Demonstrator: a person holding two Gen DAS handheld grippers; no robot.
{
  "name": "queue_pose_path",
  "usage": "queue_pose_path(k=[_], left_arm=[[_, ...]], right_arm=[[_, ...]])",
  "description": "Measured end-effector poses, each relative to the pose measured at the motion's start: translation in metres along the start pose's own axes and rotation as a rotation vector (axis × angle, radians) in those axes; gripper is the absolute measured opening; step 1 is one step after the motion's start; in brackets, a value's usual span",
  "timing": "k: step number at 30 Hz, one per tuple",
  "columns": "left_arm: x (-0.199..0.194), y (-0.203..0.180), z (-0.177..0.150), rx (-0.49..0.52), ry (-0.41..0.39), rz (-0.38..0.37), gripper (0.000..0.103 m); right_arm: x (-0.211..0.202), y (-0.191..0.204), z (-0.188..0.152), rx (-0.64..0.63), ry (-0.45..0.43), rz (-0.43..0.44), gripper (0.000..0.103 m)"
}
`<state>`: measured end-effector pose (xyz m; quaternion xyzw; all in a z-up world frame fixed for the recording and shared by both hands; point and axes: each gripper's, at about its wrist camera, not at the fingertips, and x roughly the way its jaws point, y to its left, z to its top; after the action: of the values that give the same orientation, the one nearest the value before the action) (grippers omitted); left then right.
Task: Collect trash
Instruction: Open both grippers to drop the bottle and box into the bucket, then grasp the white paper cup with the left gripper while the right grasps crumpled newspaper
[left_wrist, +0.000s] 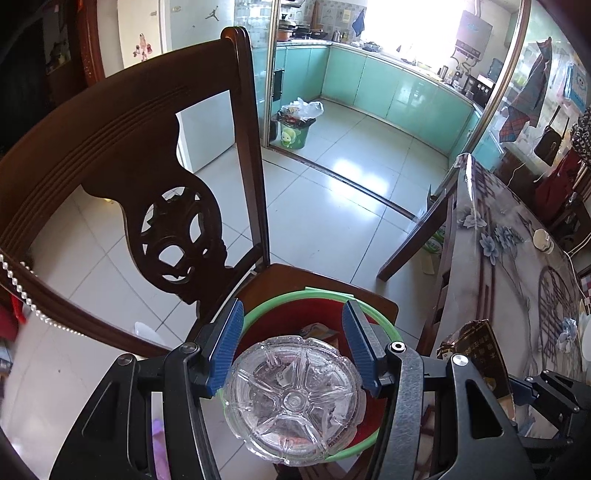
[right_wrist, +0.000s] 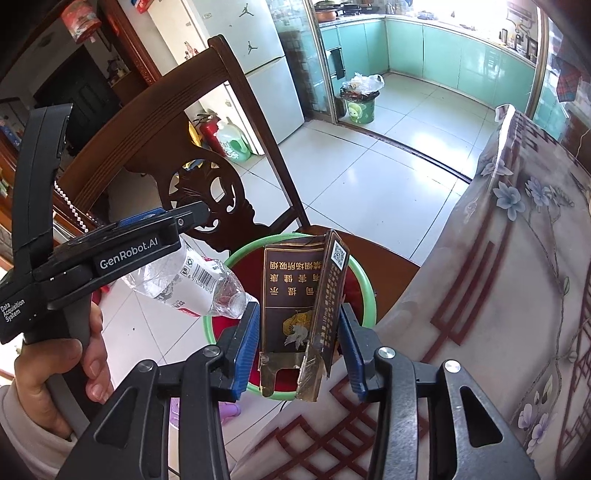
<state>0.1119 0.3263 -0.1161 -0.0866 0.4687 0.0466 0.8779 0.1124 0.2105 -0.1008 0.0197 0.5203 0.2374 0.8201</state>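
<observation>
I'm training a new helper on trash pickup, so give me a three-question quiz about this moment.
1. True or false: the left tool holds a clear plastic bottle.
2. What sits between the fingers of the right tool?
A. a cup
B. a brown carton
C. a spoon
3. Fill in: the green-rimmed bin stands on a wooden ____.

Key
1. True; its bottom faces the left camera.
2. B, the brown carton, hanging over the bin.
3. chair.

Home dining room: carved chair (left_wrist: 122, 155), tiled kitchen beyond.
</observation>
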Motion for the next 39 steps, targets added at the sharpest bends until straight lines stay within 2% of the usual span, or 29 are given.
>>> queue_pose_path(k=[3, 4, 5, 6, 7, 11, 15, 19, 23, 26, 30, 32, 34, 36, 39], left_arm=[[0.001, 0.003, 0.000, -0.009, 0.007, 0.004, 0.056], [0.000, 0.004, 0.000, -0.012, 0.003, 0.005, 0.059], [-0.002, 0.004, 0.000, -0.015, -0.002, 0.008, 0.071], [-0.005, 0.005, 0.000, -0.020, -0.012, 0.012, 0.083], [-0.008, 0.006, -0.001, -0.026, -0.023, 0.014, 0.085], [-0.020, 0.009, -0.004, -0.048, -0.038, 0.004, 0.085], [-0.046, 0.007, -0.015, -0.063, -0.067, -0.022, 0.085], [-0.076, -0.008, -0.030, -0.008, -0.098, -0.058, 0.085], [-0.104, -0.034, -0.042, 0.075, -0.121, -0.101, 0.085], [-0.123, -0.059, -0.047, 0.112, -0.130, -0.163, 0.085], [-0.145, -0.102, -0.048, 0.157, -0.137, -0.269, 0.085], [-0.156, -0.126, -0.049, 0.184, -0.145, -0.320, 0.085], [-0.169, -0.155, -0.049, 0.210, -0.159, -0.367, 0.085], [-0.177, -0.185, -0.045, 0.232, -0.164, -0.412, 0.086], [-0.185, -0.237, -0.032, 0.262, -0.194, -0.466, 0.092]], right_arm=[[0.003, 0.000, -0.002, -0.002, -0.002, 0.039, 0.047], [0.003, 0.000, -0.003, -0.004, -0.007, 0.040, 0.056], [0.002, 0.001, -0.004, -0.009, -0.018, 0.039, 0.062], [0.000, 0.001, -0.004, -0.018, -0.036, 0.040, 0.063], [-0.001, 0.001, -0.005, -0.022, -0.047, 0.040, 0.065], [-0.010, 0.001, -0.007, -0.022, -0.074, 0.030, 0.067], [-0.035, -0.013, -0.020, 0.019, -0.118, 0.015, 0.067], [-0.075, -0.046, -0.045, 0.085, -0.158, -0.044, 0.067], [-0.129, -0.097, -0.080, 0.189, -0.222, -0.147, 0.067], [-0.174, -0.148, -0.105, 0.296, -0.272, -0.260, 0.067], [-0.233, -0.239, -0.127, 0.460, -0.338, -0.427, 0.067], [-0.250, -0.291, -0.133, 0.538, -0.351, -0.478, 0.069], [-0.253, -0.338, -0.132, 0.578, -0.321, -0.496, 0.071], [-0.236, -0.380, -0.130, 0.578, -0.245, -0.513, 0.071], [-0.199, -0.429, -0.130, 0.601, -0.167, -0.433, 0.071]])
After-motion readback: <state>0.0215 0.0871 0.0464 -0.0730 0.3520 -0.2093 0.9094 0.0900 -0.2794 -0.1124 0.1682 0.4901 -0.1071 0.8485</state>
